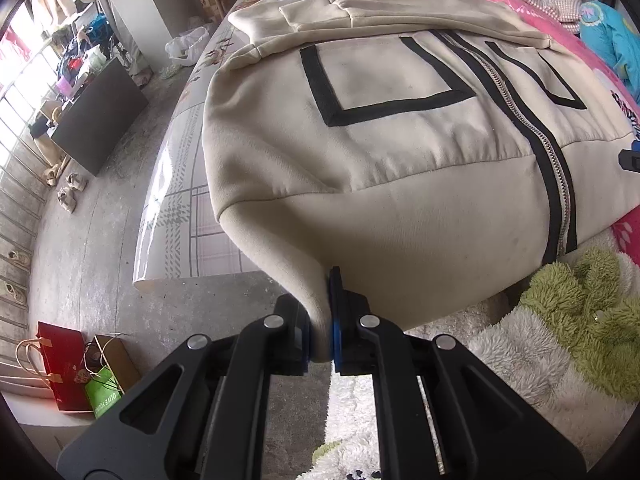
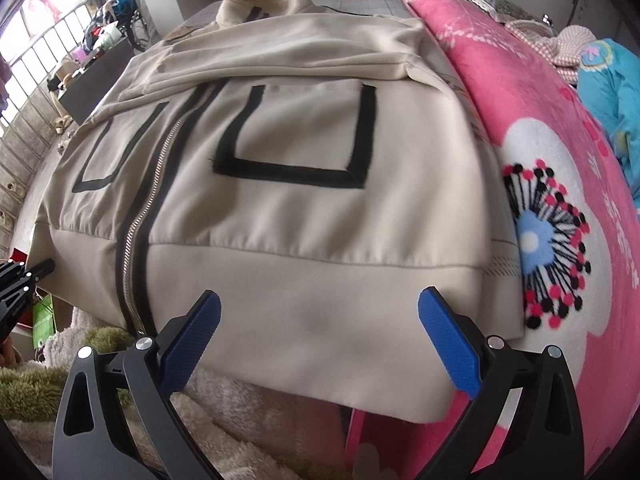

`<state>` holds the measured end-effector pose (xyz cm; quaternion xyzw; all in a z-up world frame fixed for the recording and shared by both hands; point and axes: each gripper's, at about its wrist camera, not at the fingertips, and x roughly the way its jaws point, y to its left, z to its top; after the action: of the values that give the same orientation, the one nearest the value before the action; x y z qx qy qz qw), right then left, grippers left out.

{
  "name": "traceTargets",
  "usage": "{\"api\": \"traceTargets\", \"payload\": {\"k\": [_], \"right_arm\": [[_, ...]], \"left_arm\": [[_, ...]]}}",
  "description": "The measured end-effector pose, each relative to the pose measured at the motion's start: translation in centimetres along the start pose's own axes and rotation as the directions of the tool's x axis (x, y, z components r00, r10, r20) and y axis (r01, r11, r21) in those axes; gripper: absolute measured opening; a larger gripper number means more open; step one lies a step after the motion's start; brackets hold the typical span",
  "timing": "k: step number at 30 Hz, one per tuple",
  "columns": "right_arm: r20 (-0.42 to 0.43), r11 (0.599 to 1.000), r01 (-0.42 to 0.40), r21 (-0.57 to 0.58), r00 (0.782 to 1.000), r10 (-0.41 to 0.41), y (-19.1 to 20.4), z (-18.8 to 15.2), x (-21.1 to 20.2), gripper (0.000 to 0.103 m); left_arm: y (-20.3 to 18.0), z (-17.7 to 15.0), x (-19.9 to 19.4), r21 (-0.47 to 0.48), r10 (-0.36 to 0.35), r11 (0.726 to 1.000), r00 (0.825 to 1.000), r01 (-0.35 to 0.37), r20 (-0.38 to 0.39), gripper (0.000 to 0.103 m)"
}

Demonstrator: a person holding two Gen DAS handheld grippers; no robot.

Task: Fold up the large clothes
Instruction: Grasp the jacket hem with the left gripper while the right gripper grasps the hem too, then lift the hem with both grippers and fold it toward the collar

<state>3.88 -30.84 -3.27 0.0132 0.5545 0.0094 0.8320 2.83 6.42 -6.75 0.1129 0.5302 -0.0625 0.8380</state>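
Observation:
A cream zip-up jacket (image 1: 400, 152) with black-outlined square pockets and a black zipper strip lies front-up on the bed, sleeves folded across its chest. My left gripper (image 1: 320, 316) is shut on the jacket's lower left hem corner, lifting it slightly. In the right wrist view the jacket (image 2: 280, 220) fills the middle. My right gripper (image 2: 320, 312) is open, its blue pads (image 2: 192, 340) spread over the hem band near the lower right corner, not holding anything. The left gripper (image 2: 20, 284) shows at the left edge there.
A pink flowered blanket (image 2: 560, 208) lies right of the jacket. White and green fluffy fabric (image 1: 560, 340) lies near the hem. The bed's plaid sheet (image 1: 192, 208) ends at the left edge, with concrete floor (image 1: 92, 240), paper bags (image 1: 72, 364) and a dark cabinet (image 1: 100, 116) beyond.

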Motion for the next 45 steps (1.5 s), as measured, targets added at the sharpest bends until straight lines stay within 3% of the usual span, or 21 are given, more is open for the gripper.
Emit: {"api": "traceTargets", "payload": {"k": [12, 16, 29, 33, 45], "right_arm": [[-0.074, 0.993, 0.018, 0.117, 0.997, -0.009, -4.2, -2.1, 0.1, 0.095], [-0.095, 0.988, -0.016, 0.153, 0.995, 0.030, -5.1, -2.2, 0.9, 0.094], [-0.137, 0.956, -0.115, 0.271, 0.978, 0.157, -6.7, -3.7, 2.4, 0.068], [-0.143, 0.956, -0.130, 0.262, 0.975, 0.171, -6.6, -3.8, 2.4, 0.057], [-0.162, 0.971, -0.116, 0.209, 0.975, 0.152, -5.8, -3.7, 2.5, 0.041]], "left_arm": [[-0.2, 0.0, 0.0, 0.011, 0.010, 1.000, 1.000, -0.010, -0.003, 0.007], [-0.3, 0.0, 0.0, 0.016, 0.016, 1.000, 1.000, -0.016, 0.000, 0.007], [-0.3, 0.1, 0.0, 0.016, 0.017, 1.000, 1.000, -0.017, -0.003, 0.007], [-0.3, 0.0, 0.0, 0.017, 0.018, 1.000, 1.000, -0.018, -0.001, 0.007], [-0.3, 0.0, 0.0, 0.013, 0.022, 1.000, 1.000, -0.022, -0.001, 0.008]]}}
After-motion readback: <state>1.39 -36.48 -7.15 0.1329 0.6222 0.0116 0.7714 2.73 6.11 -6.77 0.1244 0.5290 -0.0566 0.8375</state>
